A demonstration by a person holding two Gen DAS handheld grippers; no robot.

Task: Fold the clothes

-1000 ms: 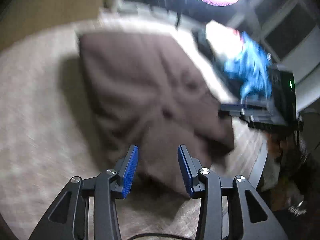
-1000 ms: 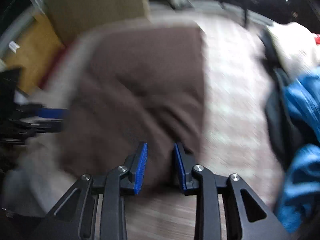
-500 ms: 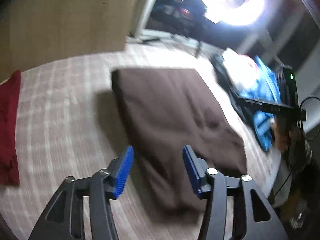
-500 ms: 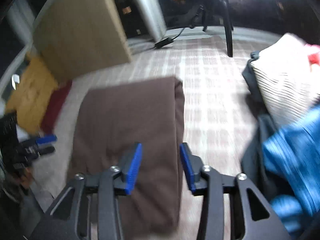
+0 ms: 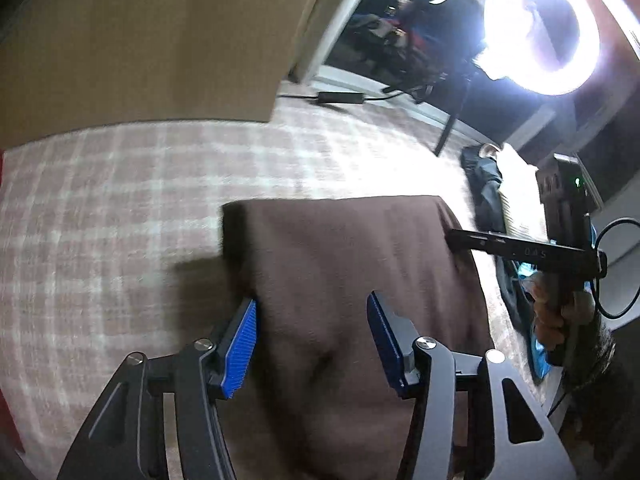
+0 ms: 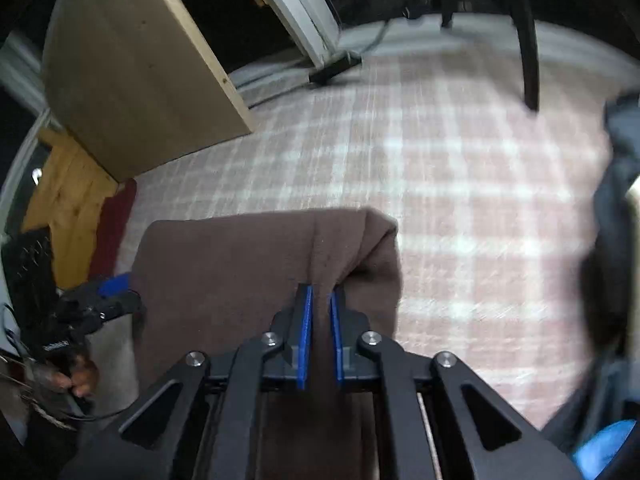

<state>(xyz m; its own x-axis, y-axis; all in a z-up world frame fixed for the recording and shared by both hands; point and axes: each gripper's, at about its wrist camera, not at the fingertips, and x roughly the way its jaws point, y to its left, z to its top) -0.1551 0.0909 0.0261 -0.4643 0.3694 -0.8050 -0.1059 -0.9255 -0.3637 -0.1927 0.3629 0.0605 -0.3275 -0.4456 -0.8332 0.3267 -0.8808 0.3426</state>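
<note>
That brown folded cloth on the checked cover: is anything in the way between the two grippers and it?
Nothing visible. The right gripper is already shut on the brown folded cloth near its right edge. The left gripper is closing with the cloth's left edge between its blue pads, which don't yet press it.

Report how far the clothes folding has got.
Done: the brown garment already lies as a neat rectangle on the checked cover. In hand: the right gripper is clamped on a fold near its right edge; the left gripper has the cloth between its closing jaws, pads apart from it. Left: finishing this fold, then the heap of blue, dark and pale clothes beside it.
</note>
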